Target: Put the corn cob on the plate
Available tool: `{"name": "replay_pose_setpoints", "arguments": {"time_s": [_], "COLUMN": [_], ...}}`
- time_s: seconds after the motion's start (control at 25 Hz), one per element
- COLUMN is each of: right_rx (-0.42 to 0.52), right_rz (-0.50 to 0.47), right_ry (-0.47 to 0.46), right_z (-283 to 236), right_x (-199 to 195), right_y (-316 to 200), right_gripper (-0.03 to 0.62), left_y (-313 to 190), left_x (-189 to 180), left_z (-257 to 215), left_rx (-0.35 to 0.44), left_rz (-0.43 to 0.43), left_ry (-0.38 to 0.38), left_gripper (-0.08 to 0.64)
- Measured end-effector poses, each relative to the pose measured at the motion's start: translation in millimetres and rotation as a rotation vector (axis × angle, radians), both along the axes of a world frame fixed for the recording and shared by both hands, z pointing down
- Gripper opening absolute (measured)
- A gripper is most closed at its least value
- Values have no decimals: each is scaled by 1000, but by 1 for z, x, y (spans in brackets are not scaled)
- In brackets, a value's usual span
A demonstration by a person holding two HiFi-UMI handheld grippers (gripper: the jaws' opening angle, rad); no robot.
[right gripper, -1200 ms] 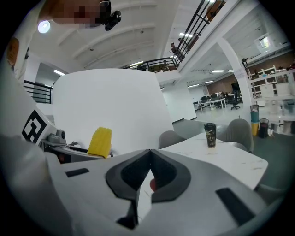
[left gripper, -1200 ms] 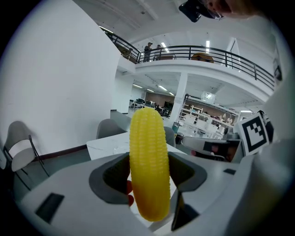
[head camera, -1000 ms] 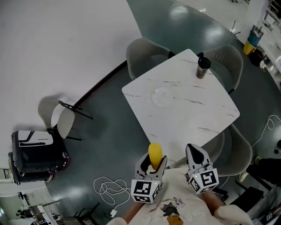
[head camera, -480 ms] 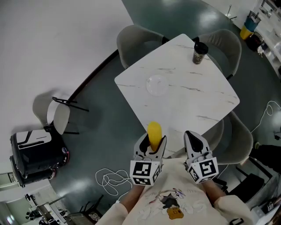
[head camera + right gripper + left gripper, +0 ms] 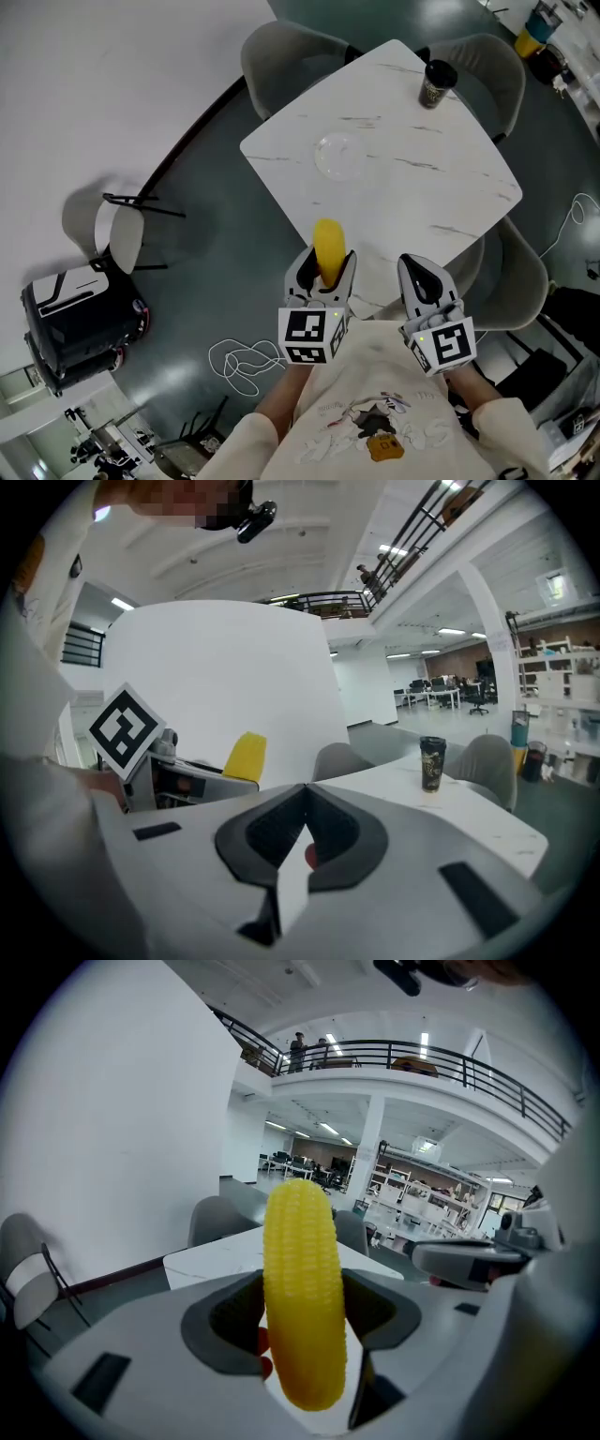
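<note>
A yellow corn cob (image 5: 328,251) (image 5: 302,1288) stands upright between the jaws of my left gripper (image 5: 321,277) (image 5: 305,1321), which is shut on it just off the near corner of the white marble table (image 5: 412,225). A clear glass plate (image 5: 340,156) lies on the table's far left part, well beyond the cob. My right gripper (image 5: 424,286) (image 5: 302,841) hangs beside the left one with its jaws closed and nothing between them; the right gripper view also catches the corn cob (image 5: 245,757) at left.
A dark lidded cup (image 5: 435,84) (image 5: 431,761) stands at the table's far corner. Grey chairs (image 5: 281,52) ring the table. A small folding chair (image 5: 120,234), a black case (image 5: 80,328) and a white cable (image 5: 246,361) lie on the floor at left.
Both grippers have moved forward toward the table's near corner, the cob still held in the left one. The head view has shifted a little.
</note>
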State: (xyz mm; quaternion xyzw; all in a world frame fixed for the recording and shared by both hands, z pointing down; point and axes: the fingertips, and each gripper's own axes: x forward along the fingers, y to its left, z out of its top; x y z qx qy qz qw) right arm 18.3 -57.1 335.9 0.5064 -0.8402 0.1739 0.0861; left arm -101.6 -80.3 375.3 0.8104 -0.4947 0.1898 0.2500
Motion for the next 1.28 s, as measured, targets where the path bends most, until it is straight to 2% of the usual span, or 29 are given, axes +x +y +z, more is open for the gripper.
{"name": "replay_pose_setpoints", "arguments": {"time_s": [0.2, 0.36, 0.52, 0.8, 1.28], "right_rx": [-6, -35, -89, -85, -132], "right_rz": [-71, -91, -44, -23, 13], "right_ry": [43, 55, 48, 77, 57], "right_z": [4, 20, 40, 70, 122], "right_x": [-11, -13, -8, -15, -38], "right_y": [-21, -37, -50, -73, -116], "right_gripper": [-3, -3, -3, -3, -3], "left_y": [-21, -47, -67, -96, -147], "left_x": [0, 0, 2, 3, -3], "left_z": [21, 38, 58, 93, 150], "left_rx": [-23, -23, -35, -61, -99], "left_rz": [15, 29, 39, 49, 67], "left_ry": [-7, -25, -32, -45, -68], "left_gripper": [261, 261, 261, 261, 261]}}
